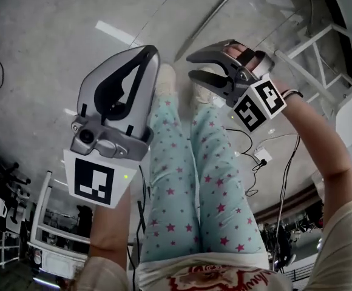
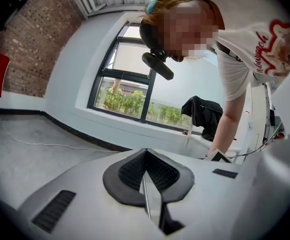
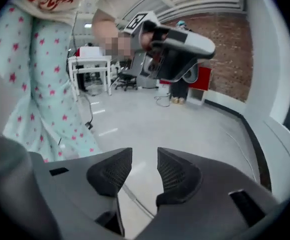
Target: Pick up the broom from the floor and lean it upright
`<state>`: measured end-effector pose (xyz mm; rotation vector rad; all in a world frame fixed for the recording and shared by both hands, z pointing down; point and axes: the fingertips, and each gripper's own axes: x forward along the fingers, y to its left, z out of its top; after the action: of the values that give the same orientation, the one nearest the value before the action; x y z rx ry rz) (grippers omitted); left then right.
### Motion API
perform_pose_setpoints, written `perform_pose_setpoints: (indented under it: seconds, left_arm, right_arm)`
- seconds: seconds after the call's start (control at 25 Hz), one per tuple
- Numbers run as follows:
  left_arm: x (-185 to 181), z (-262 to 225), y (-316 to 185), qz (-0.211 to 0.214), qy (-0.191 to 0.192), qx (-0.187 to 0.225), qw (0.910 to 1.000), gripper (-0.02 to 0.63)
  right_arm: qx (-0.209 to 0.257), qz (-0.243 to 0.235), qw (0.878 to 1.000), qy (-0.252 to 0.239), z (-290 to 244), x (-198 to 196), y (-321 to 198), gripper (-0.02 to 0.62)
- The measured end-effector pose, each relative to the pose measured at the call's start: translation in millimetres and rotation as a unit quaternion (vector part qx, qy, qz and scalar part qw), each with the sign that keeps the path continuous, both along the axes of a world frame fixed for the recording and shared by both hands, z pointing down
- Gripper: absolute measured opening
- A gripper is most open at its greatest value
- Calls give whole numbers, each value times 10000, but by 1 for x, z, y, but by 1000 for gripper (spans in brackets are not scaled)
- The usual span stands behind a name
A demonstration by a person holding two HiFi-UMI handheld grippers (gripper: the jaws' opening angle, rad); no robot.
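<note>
nothing is done yet: the left gripper [image 1: 150, 53], jaws together, and the right gripper [image 1: 192, 65], jaws apart and empty, hover mid-frame above the floor [image 1: 42, 53], where what looks like the broom [image 1: 209, 20] lies ungrasped at upper centre.

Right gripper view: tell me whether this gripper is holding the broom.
No, the right gripper has its jaws apart, with only floor showing between them.

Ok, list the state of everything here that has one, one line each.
Left claw, shut, nothing between its jaws.
Right claw, open, nothing between its jaws, only bare floor beyond.
</note>
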<state>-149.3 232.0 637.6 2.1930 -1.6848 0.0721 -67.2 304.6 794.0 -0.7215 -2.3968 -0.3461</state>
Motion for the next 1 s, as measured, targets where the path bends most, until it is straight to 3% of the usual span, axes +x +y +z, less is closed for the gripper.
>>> perform_pose_setpoints:
  seconds: [0.24, 0.6, 0.84, 1.0]
  left_arm:
    - [-3, 62, 23, 83, 10, -146, 9999, 20]
    - [-1, 119, 28, 78, -2, -73, 9999, 20]
    - [1, 135, 16, 46, 26, -138, 9999, 20]
    - [-1, 145, 41, -35, 53, -225, 9997, 20]
  right_arm:
    - [674, -1026, 9915, 438, 115, 0, 31, 187]
    - [1155, -2358, 9574, 1199, 254, 23, 68, 187]
    - [1593, -2889, 9306, 1588, 290, 44, 44, 186]
    - [1669, -2929, 9239, 1812, 306, 45, 55, 186]
